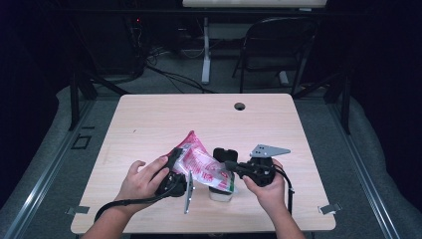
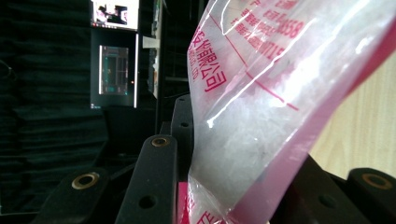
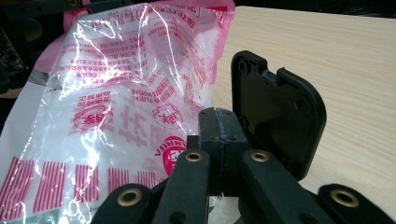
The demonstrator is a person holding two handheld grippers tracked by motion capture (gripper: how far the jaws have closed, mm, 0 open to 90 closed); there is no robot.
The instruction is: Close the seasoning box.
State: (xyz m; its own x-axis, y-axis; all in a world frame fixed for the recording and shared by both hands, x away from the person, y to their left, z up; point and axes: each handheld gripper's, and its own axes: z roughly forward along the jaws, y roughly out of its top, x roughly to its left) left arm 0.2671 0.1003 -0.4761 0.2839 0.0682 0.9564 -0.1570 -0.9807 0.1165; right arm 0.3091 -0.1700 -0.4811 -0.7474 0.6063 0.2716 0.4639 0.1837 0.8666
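A person works at a pale wooden tabletop (image 1: 149, 119) with a claw in each hand. A clear plastic bag (image 1: 201, 164) printed with pink and red lettering and edged in pink is held up just above the near middle of the tabletop, between the two hands, with its pink corner pointing up and away. The left hand (image 1: 142, 180) wraps around the left claw (image 1: 175, 158), whose jaws are clenched on the left edge of the bag; in the left gripper view the bag (image 2: 280, 107) rises from between the two black jaws, its film pressed against the inner jaw, and white granular contents show through it. The right hand (image 1: 268, 186) holds the right claw (image 1: 228, 164), which meets the bag from the right side. In the right gripper view its jaws stand pressed together at the tips, right at the lower edge of the bag (image 3: 121, 116), but whether they pinch the film there cannot be told. A black rounded lid-like piece (image 3: 278, 126) stands upright just behind those tips, beside the bag. Under the bag, a small white container (image 1: 220, 193) sits on the tabletop near the front edge. A round cable hole (image 1: 240, 106) lies near the far edge, and a dark folding chair (image 1: 278, 45) stands on the floor beyond.
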